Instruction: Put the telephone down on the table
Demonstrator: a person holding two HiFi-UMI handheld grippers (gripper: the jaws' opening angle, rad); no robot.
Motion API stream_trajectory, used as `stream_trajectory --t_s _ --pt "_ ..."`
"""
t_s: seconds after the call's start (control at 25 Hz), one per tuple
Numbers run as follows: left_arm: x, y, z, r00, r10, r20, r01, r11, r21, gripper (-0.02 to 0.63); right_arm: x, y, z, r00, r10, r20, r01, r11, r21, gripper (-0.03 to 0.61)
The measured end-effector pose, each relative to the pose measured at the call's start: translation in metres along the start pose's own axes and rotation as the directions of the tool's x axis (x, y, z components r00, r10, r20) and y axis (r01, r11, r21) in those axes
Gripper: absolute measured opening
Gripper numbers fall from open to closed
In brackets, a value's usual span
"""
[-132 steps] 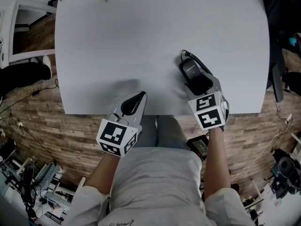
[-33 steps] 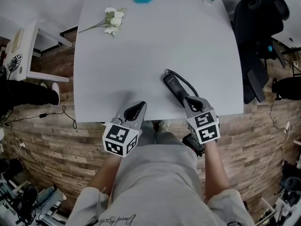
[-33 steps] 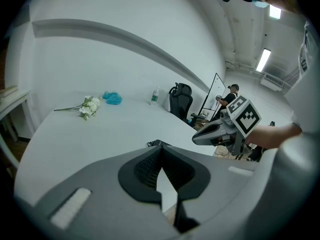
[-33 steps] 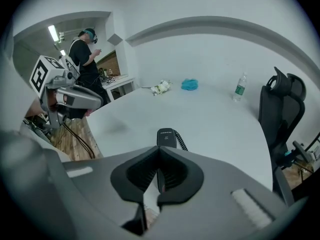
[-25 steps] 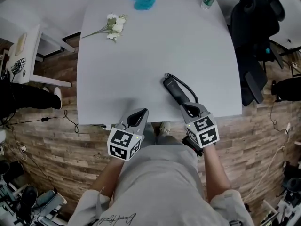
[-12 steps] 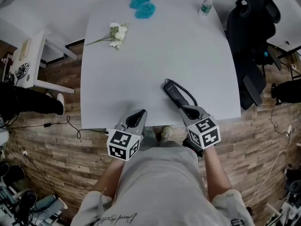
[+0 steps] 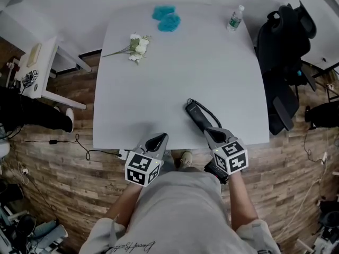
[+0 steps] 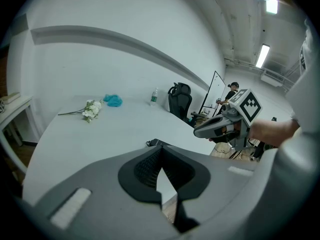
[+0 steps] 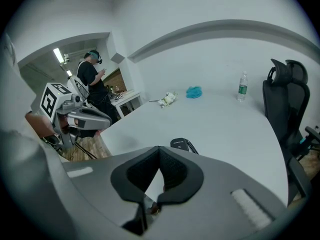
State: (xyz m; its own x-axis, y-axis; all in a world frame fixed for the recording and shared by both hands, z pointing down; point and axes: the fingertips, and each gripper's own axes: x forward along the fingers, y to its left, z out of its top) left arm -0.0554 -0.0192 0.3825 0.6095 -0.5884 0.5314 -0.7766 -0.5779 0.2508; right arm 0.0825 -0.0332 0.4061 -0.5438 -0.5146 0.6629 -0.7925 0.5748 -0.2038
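Left tongs (image 7: 159,138) and right tongs (image 7: 211,133) are clenched empty; the black, coil-corded telephone (image 7: 197,115) lies flat.

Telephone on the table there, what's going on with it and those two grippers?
A person holds a two-jaw gripper in each hand at the near edge of a white table. The black telephone handset lies flat on the table, and nothing grips it. The right gripper sits just behind it, jaws shut with nothing between them. The left gripper is likewise shut and empty. The handset looks put down.
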Motion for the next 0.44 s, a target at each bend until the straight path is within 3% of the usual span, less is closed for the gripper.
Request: stream_trajectory --t_s 0.44 --pt "-0.0046 -0.0012 0.0024 1.000 0.005 0.005 -0.005 1.000 0.006 0.015 -0.0018 0.0010 0.0003 1.000 -0.004 0.005 0.004 1.000 0.001 0.006"
